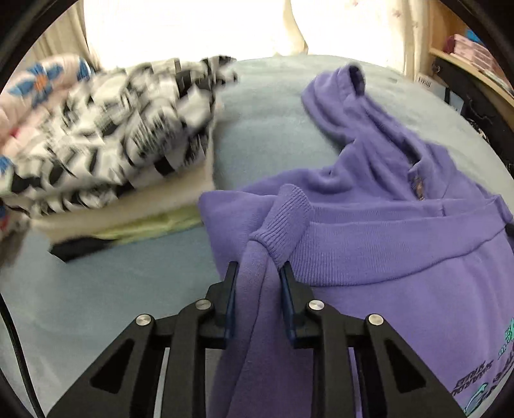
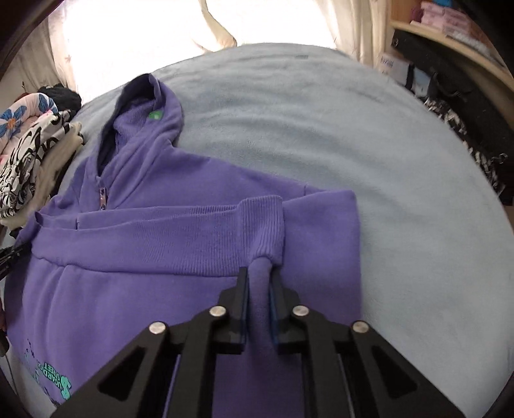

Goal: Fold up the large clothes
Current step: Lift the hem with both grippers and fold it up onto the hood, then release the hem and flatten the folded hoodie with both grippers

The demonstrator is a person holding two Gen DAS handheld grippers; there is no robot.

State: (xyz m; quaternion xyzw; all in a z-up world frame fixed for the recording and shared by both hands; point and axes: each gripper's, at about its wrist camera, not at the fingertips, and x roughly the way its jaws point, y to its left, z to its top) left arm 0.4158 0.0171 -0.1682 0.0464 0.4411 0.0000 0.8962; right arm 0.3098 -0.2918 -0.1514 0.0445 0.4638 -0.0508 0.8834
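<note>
A purple zip hoodie [image 1: 401,244] lies on a light blue blanket [image 1: 266,115], hood pointing away, teal print near my side. Its bottom hem is folded up across the chest. My left gripper [image 1: 258,268] is shut on the hoodie's left sleeve just behind its ribbed cuff [image 1: 282,225], at the garment's left edge. In the right wrist view the same hoodie [image 2: 144,244] fills the left half. My right gripper [image 2: 261,273] is shut on the right sleeve just behind its ribbed cuff [image 2: 263,228], near the garment's right edge.
A stack of folded clothes [image 1: 106,144], topped by a black-and-white patterned piece, sits left of the hoodie; it also shows in the right wrist view [image 2: 29,154]. Bright curtains are behind the bed. Wooden shelves [image 2: 449,29] stand at the right. Blue blanket [image 2: 369,144] extends right.
</note>
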